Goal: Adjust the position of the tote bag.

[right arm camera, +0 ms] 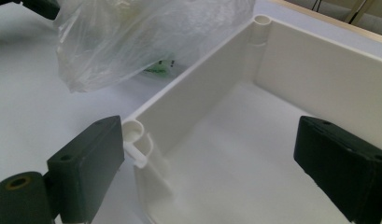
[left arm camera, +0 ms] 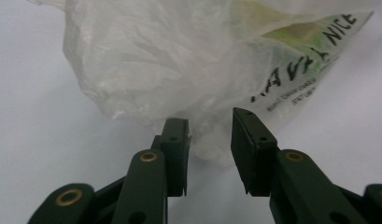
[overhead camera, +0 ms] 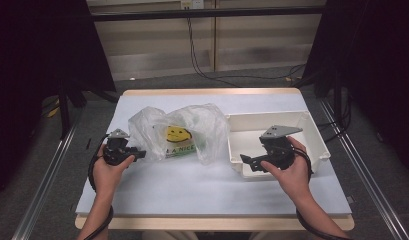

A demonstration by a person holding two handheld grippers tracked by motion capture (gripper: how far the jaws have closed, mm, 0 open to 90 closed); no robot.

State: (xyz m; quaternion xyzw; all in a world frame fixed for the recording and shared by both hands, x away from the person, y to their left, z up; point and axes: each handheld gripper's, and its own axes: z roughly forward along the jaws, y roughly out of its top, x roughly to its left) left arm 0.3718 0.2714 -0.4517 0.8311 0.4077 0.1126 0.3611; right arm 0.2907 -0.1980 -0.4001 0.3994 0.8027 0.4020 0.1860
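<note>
The clear plastic bag (overhead camera: pixel 184 132) with the yellow smiley print lies crumpled on the desk (overhead camera: pixel 192 185), just beside the left wall of the white bin (overhead camera: pixel 319 145), so nothing has yet been placed inside the bin. The left claw (left arm camera: pixel 209 140) is parted at the bag's edge with no film pinched. The right claw (right arm camera: pixel 202 158) is spread wide over the bin's near corner, holding nothing; grasping and moving the bag are judged still to be done.

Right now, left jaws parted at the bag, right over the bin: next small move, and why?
Probably ease the left gripper forward and close on the plastic bag: its jaws stand parted with crumpled film just beyond them, unpinched. The right gripper hangs wide open over the empty white bin.
</note>
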